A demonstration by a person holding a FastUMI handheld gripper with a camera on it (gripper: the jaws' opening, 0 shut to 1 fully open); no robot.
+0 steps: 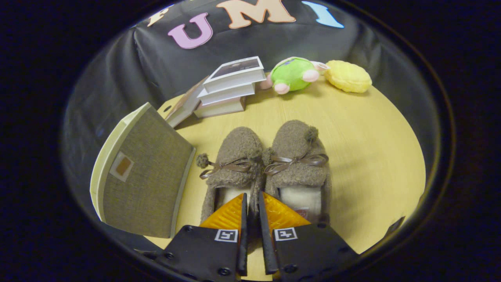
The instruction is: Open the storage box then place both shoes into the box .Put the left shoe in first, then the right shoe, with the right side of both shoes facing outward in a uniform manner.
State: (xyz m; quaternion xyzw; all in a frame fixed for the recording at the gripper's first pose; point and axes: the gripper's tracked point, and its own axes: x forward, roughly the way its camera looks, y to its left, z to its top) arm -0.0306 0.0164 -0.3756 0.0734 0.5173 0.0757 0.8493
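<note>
Two fuzzy brown slippers with bows stand side by side on the wooden table (372, 156), toes pointing away from me: the left shoe (235, 152) and the right shoe (297, 145). My gripper (252, 194) hovers over their heel ends, above the seam where the two shoes meet. Its fingers stand almost together with only a thin gap, and I see nothing gripped between them. The storage box (145, 176), grey fabric with a cream edge and a small label, stands to the left of the shoes, its lid face toward me and closed.
A stack of books (233, 84) lies beyond the box and the shoes. Further back to the right of the books rest a green plush toy (291, 74) and a yellow plush (348, 76). Bare tabletop spreads to the right of the shoes.
</note>
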